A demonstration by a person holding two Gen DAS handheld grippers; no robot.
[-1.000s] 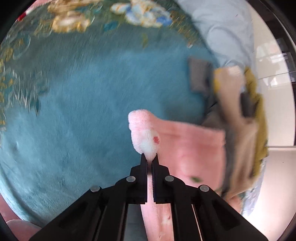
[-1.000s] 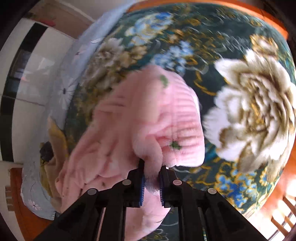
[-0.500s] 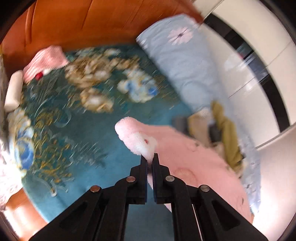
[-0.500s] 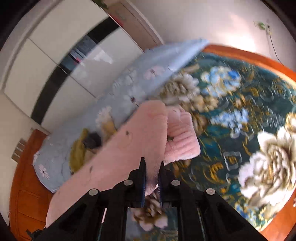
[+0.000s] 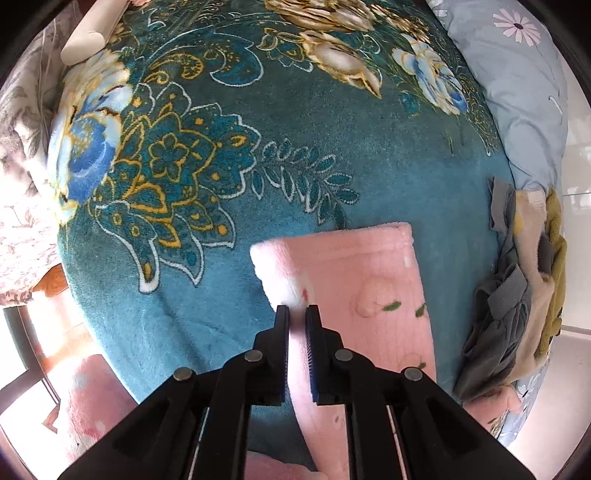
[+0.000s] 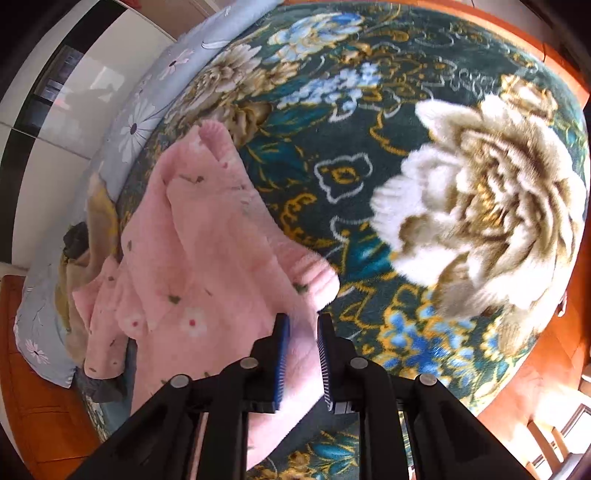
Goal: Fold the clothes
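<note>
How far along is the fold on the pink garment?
Done: pink garment laid on the teal blanket. In hand: left gripper and right gripper are both opening, fleece between the jaws. Left: remaining folds, plus the unfolded pile at the bed edge.

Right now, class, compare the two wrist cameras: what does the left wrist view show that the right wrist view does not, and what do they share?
Only the left wrist view shows the cream roll at the blanket's top left edge and the flat, straight-edged end of the pink garment.

Only the right wrist view shows the big cream peony on the blanket, the garment's ribbed cuff and the white wardrobe doors.

Both show the pink garment between an opening hand-held gripper's jaws, left and right, the teal floral blanket, the daisy-print bedding and a clothes pile.
</note>
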